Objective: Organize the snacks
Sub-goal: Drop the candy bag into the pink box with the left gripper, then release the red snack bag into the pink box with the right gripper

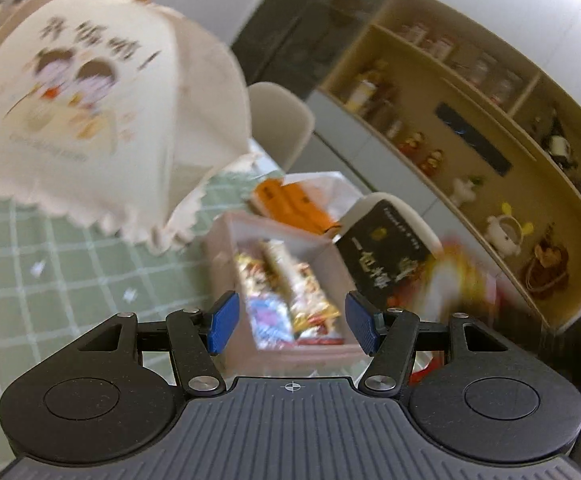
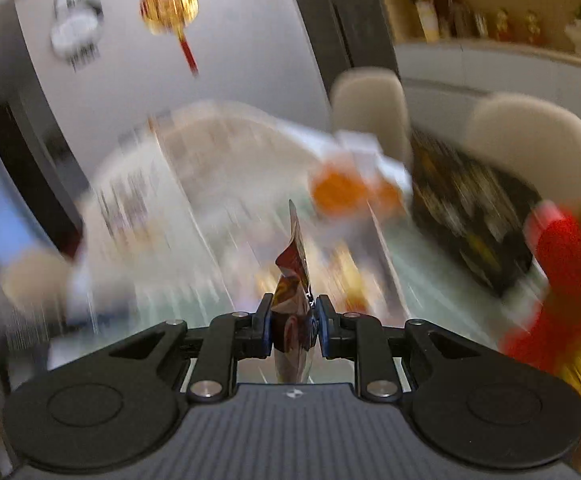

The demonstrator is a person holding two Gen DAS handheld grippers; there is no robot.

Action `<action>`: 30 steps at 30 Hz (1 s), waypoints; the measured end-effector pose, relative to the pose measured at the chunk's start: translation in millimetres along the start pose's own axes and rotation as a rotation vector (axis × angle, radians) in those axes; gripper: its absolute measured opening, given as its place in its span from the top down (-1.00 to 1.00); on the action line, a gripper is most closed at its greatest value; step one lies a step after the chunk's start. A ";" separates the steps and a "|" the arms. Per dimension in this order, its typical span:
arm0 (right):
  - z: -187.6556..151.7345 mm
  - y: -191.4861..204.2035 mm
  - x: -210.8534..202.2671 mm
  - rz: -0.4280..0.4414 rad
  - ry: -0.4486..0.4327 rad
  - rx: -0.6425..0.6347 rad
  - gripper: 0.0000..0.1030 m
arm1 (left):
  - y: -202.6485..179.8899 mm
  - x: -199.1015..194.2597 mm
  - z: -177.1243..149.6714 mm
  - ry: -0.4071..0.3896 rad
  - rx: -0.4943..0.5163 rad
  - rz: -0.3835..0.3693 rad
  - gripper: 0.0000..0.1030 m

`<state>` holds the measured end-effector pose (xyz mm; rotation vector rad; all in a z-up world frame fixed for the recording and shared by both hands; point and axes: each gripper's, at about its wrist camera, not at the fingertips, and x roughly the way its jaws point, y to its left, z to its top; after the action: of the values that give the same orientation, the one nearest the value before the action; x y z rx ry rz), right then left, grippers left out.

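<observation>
green table [image 1: 50,264]: right jaws pinch snack packet [image 2: 292,280] (blurred).

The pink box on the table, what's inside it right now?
The pink box holds several snack packets, long wrappers in gold, red and white, plus one bluish packet near the front. The view is blurred, so the count is unclear, and anything beneath the top packets is covered.
</observation>
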<state>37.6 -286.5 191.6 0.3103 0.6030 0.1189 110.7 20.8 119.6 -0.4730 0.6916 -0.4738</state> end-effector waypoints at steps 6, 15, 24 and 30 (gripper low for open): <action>41.5 -10.0 64.6 -0.084 0.032 0.064 0.43 | 6.0 -16.0 -19.8 0.033 0.034 0.057 -0.25; -50.4 -10.5 69.4 -0.185 0.109 -0.119 0.37 | 14.0 5.6 -85.3 0.117 0.156 0.191 -0.25; -167.8 -0.3 74.7 -0.200 0.180 -0.182 0.00 | 7.6 40.4 -152.2 0.125 0.324 0.242 -0.24; -184.3 6.9 74.9 -0.291 0.121 -0.227 -0.68 | 2.9 52.7 -156.4 0.065 0.428 0.279 -0.24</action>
<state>-7.0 -218.6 9.9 -0.0064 0.7413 -0.0742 38.5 -45.5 -13.3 0.0430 0.6831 -0.3608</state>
